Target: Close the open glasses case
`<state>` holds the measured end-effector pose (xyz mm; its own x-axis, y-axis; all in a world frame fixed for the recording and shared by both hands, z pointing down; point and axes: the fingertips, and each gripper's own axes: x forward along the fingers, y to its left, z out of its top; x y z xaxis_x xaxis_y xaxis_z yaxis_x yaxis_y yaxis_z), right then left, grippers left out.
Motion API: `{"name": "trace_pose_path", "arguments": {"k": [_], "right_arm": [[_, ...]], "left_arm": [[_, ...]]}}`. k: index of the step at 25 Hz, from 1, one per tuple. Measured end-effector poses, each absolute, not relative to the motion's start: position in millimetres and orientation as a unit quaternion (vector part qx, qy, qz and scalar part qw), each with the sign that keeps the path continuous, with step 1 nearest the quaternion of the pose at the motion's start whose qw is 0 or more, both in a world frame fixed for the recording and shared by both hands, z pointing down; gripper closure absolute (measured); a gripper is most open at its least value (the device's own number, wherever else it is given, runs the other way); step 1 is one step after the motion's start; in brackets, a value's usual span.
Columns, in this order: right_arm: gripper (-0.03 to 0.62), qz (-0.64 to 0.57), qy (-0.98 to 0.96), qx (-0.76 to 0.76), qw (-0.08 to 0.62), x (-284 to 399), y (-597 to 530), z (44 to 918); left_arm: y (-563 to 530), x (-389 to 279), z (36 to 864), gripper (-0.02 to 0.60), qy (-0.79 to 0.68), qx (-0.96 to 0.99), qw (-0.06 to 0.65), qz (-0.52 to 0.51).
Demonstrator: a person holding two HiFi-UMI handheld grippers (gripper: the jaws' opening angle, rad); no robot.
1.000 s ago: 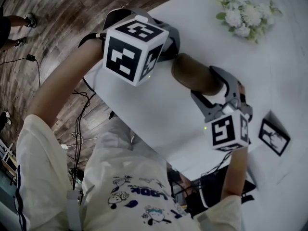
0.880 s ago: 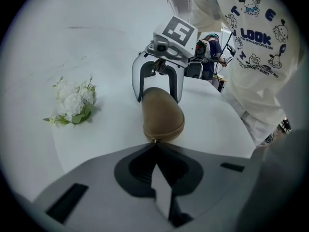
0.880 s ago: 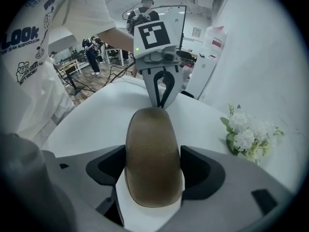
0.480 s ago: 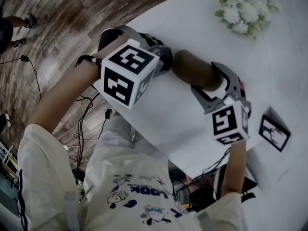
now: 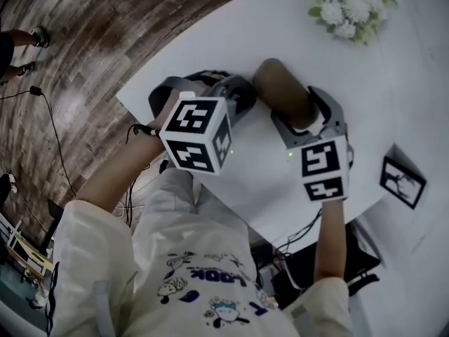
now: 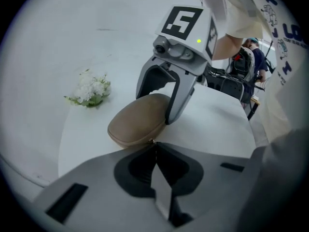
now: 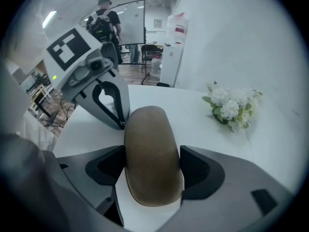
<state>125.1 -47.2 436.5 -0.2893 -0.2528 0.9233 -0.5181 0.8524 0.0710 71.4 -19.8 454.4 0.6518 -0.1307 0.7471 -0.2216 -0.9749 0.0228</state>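
Since a second ago your left gripper [image 5: 242, 97] has come down from the upper middle of the head view toward the centre left, and it has rolled, so other faces of its cube are showing. Your right gripper [image 5: 300, 121] has kept its place on the glasses case [image 5: 280, 93] and only rolled a little.

Now the brown case lies on the white table [image 5: 365, 83], a bit above the centre of the head view. In your left gripper view the case [image 6: 137, 122] looks closed, with the lid down on the base and only a thin seam along its edge.

In your right gripper view the jaws of the right gripper [image 7: 152, 170] stand on the two long sides of the case [image 7: 152, 149], and both dark pads press against it, so this gripper is gripping the case.

The jaws of the left gripper [image 6: 154, 146] are fully together with nothing between them. Their tips are at the near end of the case; I cannot tell if they really touch it.

The white flowers [image 5: 347, 9] lie in the upper right of the head view, well apart from the case. A small picture frame [image 5: 401, 182] sits at the right edge.
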Motion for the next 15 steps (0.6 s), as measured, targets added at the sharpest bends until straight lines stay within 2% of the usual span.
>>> {"name": "trace_pose_path", "arguments": {"k": [5, 15], "right_arm": [[0.253, 0.179, -0.764, 0.341, 0.517, 120, -45, 434], [0.258, 0.217, -0.760, 0.349, 0.504, 127, -19, 446]], "left_arm": [[-23, 79, 454, 0.580, -0.117, 0.905, 0.052, 0.405], [-50, 47, 455, 0.580, -0.083, 0.888, 0.001, 0.452]]}}
